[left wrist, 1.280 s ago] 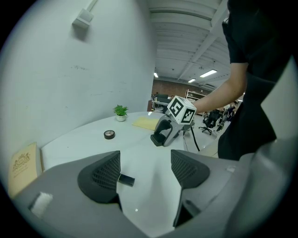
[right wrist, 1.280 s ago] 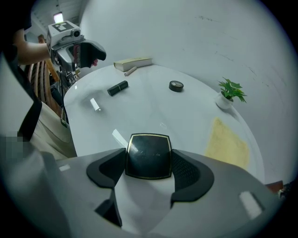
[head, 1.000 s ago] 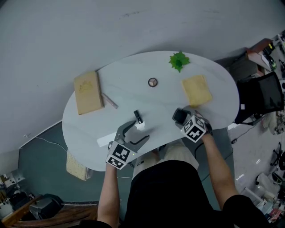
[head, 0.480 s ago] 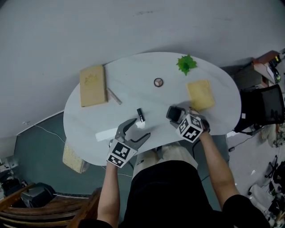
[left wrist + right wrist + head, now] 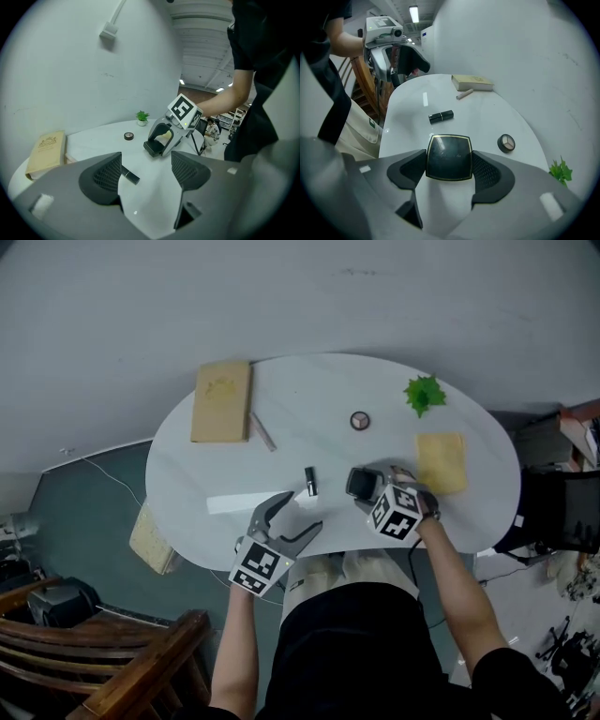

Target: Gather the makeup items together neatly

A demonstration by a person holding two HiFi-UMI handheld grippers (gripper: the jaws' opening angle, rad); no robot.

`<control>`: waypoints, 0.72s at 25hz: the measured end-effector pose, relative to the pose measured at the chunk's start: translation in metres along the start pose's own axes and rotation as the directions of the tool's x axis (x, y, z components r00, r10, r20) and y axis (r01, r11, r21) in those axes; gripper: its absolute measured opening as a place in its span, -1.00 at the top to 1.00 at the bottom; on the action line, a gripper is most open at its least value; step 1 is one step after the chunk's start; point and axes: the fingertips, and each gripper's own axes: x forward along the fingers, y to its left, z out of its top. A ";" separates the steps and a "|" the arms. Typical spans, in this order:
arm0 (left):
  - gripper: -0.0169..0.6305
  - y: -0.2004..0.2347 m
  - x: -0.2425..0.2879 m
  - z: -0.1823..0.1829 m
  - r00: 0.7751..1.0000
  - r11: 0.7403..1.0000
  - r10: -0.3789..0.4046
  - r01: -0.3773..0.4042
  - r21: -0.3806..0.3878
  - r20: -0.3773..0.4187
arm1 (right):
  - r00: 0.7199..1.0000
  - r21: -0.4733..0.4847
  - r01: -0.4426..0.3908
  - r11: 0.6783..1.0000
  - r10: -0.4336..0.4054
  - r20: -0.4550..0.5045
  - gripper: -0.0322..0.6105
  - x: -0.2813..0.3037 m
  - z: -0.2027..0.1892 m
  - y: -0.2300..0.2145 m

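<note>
My right gripper [image 5: 448, 162] is shut on a black square compact [image 5: 448, 157] with a gold rim, held low over the white table [image 5: 319, 381]. In the head view that compact [image 5: 361, 483] sits just right of a black lipstick tube [image 5: 310, 481]. A small round eyeshadow pot [image 5: 360, 420] lies farther back. A thin pencil [image 5: 262, 431] rests beside a tan book [image 5: 222, 400]. My left gripper [image 5: 295, 518] stands open near the table's front edge, empty, with the lipstick tube [image 5: 130, 176] just beyond its jaws.
A small green plant [image 5: 425, 393] stands at the back right, with a yellow pad [image 5: 441, 463] in front of it. A white strip [image 5: 239, 502] lies left of the left gripper. A wooden chair [image 5: 122, 671] is at the lower left, off the table.
My right gripper has carried the compact leftward, closer to the lipstick tube. The left gripper has stayed open in about the same place. The head view has shifted.
</note>
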 end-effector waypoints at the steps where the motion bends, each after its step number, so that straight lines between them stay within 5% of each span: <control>1: -0.06 0.001 -0.001 0.000 1.000 1.000 0.016 -0.016 -0.010 0.002 | 1.000 -0.018 -0.009 1.000 0.009 0.002 -0.07 0.002 0.003 -0.001; 18: -0.06 -0.001 -0.014 -0.008 0.977 0.966 0.212 -0.204 -0.160 0.035 | 0.991 -0.296 -0.131 0.946 0.130 -0.023 -0.07 0.042 0.031 0.004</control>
